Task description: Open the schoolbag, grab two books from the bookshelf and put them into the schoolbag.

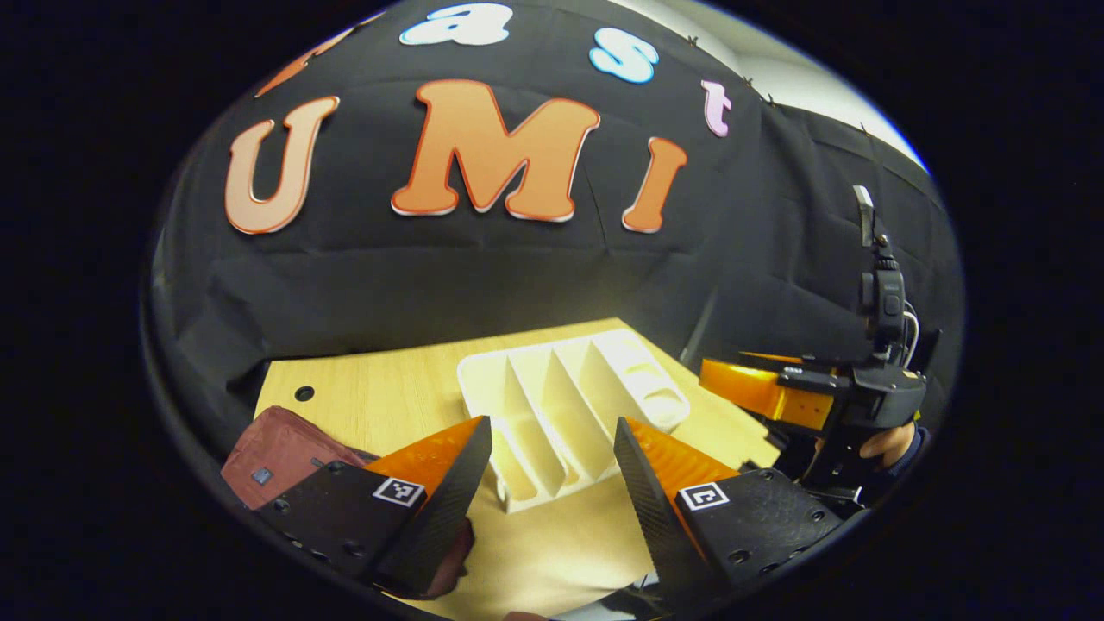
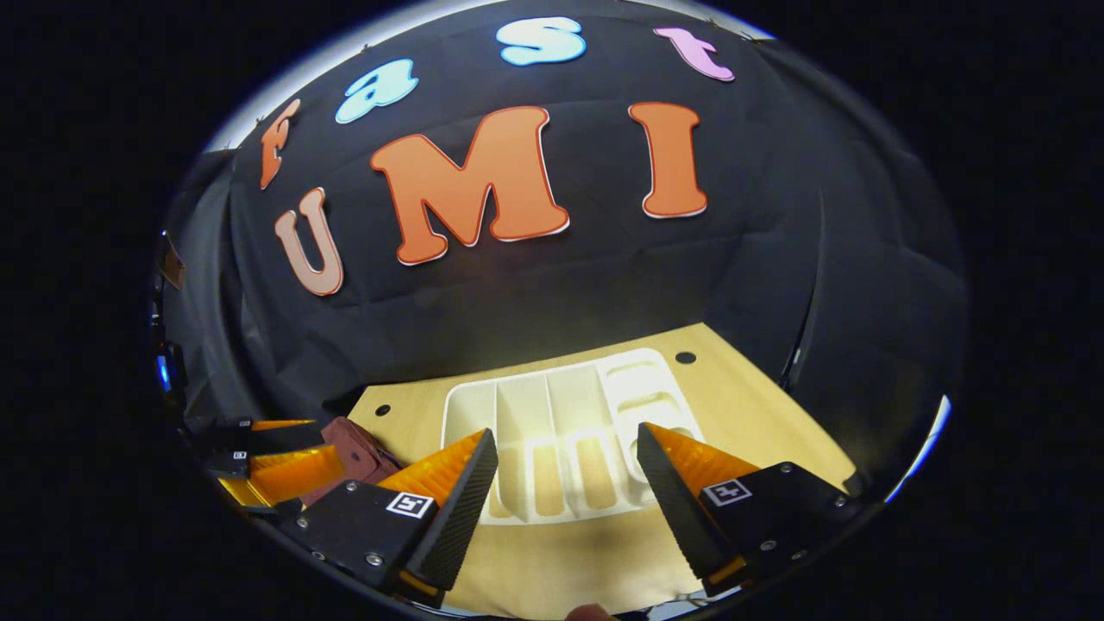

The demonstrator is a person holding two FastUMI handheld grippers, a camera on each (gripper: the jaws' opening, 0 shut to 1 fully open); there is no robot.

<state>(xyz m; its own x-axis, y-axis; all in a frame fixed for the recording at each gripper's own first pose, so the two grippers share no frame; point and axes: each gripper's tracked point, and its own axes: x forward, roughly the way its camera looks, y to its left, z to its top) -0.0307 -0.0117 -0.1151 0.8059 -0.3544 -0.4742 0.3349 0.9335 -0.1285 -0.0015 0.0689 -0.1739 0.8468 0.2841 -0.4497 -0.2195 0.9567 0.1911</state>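
Worktop [image 1: 388,397]: pale wood, under everything; it runs back to the booth's black cloth wall.
Bookshelf [image 1: 561,405]: white divider rack lying at the worktop's middle, its slots bare in both views; I cannot make out any book. Its dividers run from near edge to far edge.
Schoolbag [image 1: 276,448]: dark red fabric at about 8 o'clock in the left gripper view, partly hidden behind that gripper's left finger. Whether it is open or zipped I cannot tell.
Left gripper [image 1: 552,470]: jaws spread wide, nothing between them, poised over the rack's near end.
Right gripper [image 2: 565,483]: jaws spread wide and empty, also facing the rack; in the left gripper view it sits at 3 o'clock, held by a hand [image 1: 888,444].
Key relation: the schoolbag lies at 8 o'clock of both grippers, and the left gripper is clearly the nearer, almost beside it; the right is well apart.
Judgement: the left gripper suits the opening step, turning toward 8 o'clock.
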